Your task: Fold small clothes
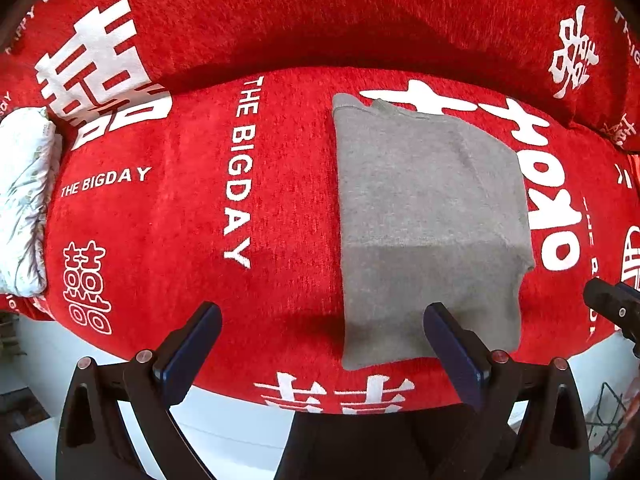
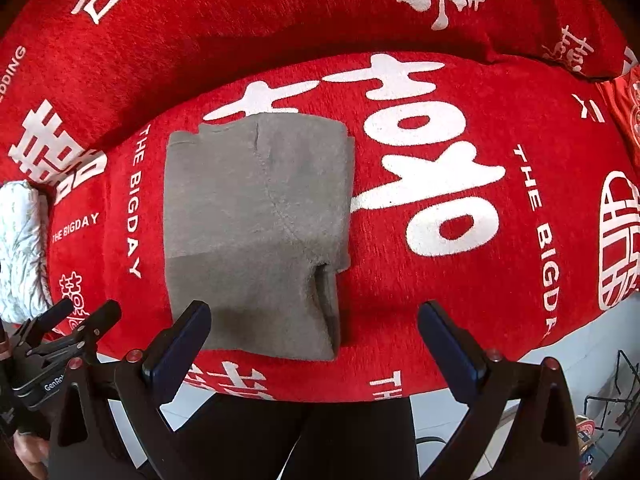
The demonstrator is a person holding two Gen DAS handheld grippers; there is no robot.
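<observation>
A grey knitted garment (image 1: 428,216) lies folded into a narrow rectangle on a red sofa seat (image 1: 180,200). It also shows in the right wrist view (image 2: 256,224), with a sleeve seam across it and folded layers at its near right corner. My left gripper (image 1: 324,344) is open and empty, above the seat's front edge, at the garment's near left corner. My right gripper (image 2: 316,340) is open and empty, above the garment's near right corner. Its tip shows in the left wrist view (image 1: 612,300). The left gripper shows in the right wrist view (image 2: 76,328).
The red cover (image 2: 440,184) carries white characters and "THE BIGDAY" lettering. A white patterned cushion (image 1: 24,200) lies at the seat's left end. The sofa backrest (image 1: 320,12) rises behind. Pale floor (image 1: 224,440) lies below the front edge, with a wire rack (image 2: 608,404) at right.
</observation>
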